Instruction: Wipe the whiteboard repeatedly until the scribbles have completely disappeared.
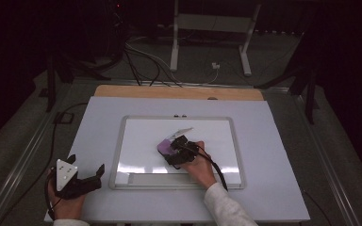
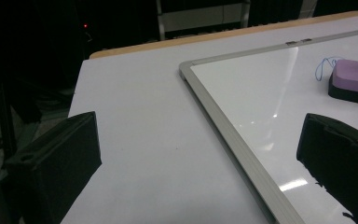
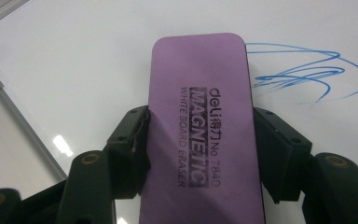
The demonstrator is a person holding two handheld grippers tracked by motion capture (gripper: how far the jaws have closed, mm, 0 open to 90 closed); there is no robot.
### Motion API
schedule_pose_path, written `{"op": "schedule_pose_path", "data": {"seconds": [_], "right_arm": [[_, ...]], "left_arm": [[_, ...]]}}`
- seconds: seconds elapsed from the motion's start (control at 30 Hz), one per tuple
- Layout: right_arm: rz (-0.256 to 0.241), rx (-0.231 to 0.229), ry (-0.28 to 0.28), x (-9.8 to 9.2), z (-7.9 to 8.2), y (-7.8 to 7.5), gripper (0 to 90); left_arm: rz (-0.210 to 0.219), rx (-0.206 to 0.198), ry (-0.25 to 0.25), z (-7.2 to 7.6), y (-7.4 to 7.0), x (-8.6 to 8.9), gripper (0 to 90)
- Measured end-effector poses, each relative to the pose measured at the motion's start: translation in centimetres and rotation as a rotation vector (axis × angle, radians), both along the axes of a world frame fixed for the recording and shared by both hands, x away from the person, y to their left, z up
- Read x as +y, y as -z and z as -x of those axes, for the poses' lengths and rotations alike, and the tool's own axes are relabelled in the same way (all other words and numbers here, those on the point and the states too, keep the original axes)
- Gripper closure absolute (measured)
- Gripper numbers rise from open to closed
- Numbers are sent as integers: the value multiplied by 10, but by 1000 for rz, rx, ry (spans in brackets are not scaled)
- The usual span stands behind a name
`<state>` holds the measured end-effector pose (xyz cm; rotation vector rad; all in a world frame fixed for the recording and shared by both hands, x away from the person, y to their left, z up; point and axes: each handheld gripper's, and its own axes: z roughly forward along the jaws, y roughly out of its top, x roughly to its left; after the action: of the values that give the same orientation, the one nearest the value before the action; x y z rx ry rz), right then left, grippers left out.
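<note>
Your right gripper (image 3: 200,154) clamps the purple eraser (image 3: 200,121) across its width; the blue scribble (image 3: 303,74) lies probably just ahead-right of its tip.

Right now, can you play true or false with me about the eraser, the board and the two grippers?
1. The right gripper is shut on the purple eraser. True.
2. The eraser sits on the whiteboard. True.
3. The left gripper is holding a marker. False: it is open and holds nothing, low over the table to the left of the board.
4. The scribble on the board is red. False: it is blue, right beside the eraser.
5. The eraser has words printed on it. True: it reads "MAGNETIC WHITE BOARD ERASER".
</note>
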<state>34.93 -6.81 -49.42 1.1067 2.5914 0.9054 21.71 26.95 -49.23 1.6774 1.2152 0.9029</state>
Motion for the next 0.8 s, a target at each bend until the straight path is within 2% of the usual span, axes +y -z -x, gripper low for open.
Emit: {"op": "schedule_pose_path", "data": {"seconds": [0.1, 0.17, 0.23, 0.27, 0.33, 0.4, 0.53, 0.57, 0.63, 0.7, 0.73, 0.8], "right_arm": [[38, -28, 81, -6, -8, -1, 415], [20, -9, 104, -10, -13, -1, 415], [20, -16, 91, -8, -11, 0, 415], [-8, 15, 48, -5, -8, 0, 415], [-25, 26, 9, 0, -5, 1, 415], [-29, 30, 8, 0, -5, 1, 414], [7, 0, 128, -15, -16, 0, 415], [10, 1, 158, -19, -19, 0, 415], [-1, 14, 185, -24, -21, 0, 414], [2, 6, 166, -20, -18, 0, 414], [-11, 20, 135, -16, -15, 0, 414], [-7, 11, 56, -2, -7, 0, 414]], "left_arm": [[4, 2, -4, 0, 0, 1, 5], [4, 4, -3, -1, 1, 1, 5], [1, 6, 1, -1, 1, 0, 5], [-1, 6, 3, -1, 1, 0, 5], [-3, 3, 3, -1, 0, 0, 5], [1, -1, 2, 0, 0, 0, 5], [3, 3, -1, 0, 1, 1, 5], [4, 3, -1, 0, 1, 1, 5], [2, 4, 3, -1, 1, 0, 5], [-2, 6, 4, -1, 1, 0, 5], [-2, 6, 5, -1, 1, -1, 5], [-6, 5, 6, -1, 1, -2, 5]]}}
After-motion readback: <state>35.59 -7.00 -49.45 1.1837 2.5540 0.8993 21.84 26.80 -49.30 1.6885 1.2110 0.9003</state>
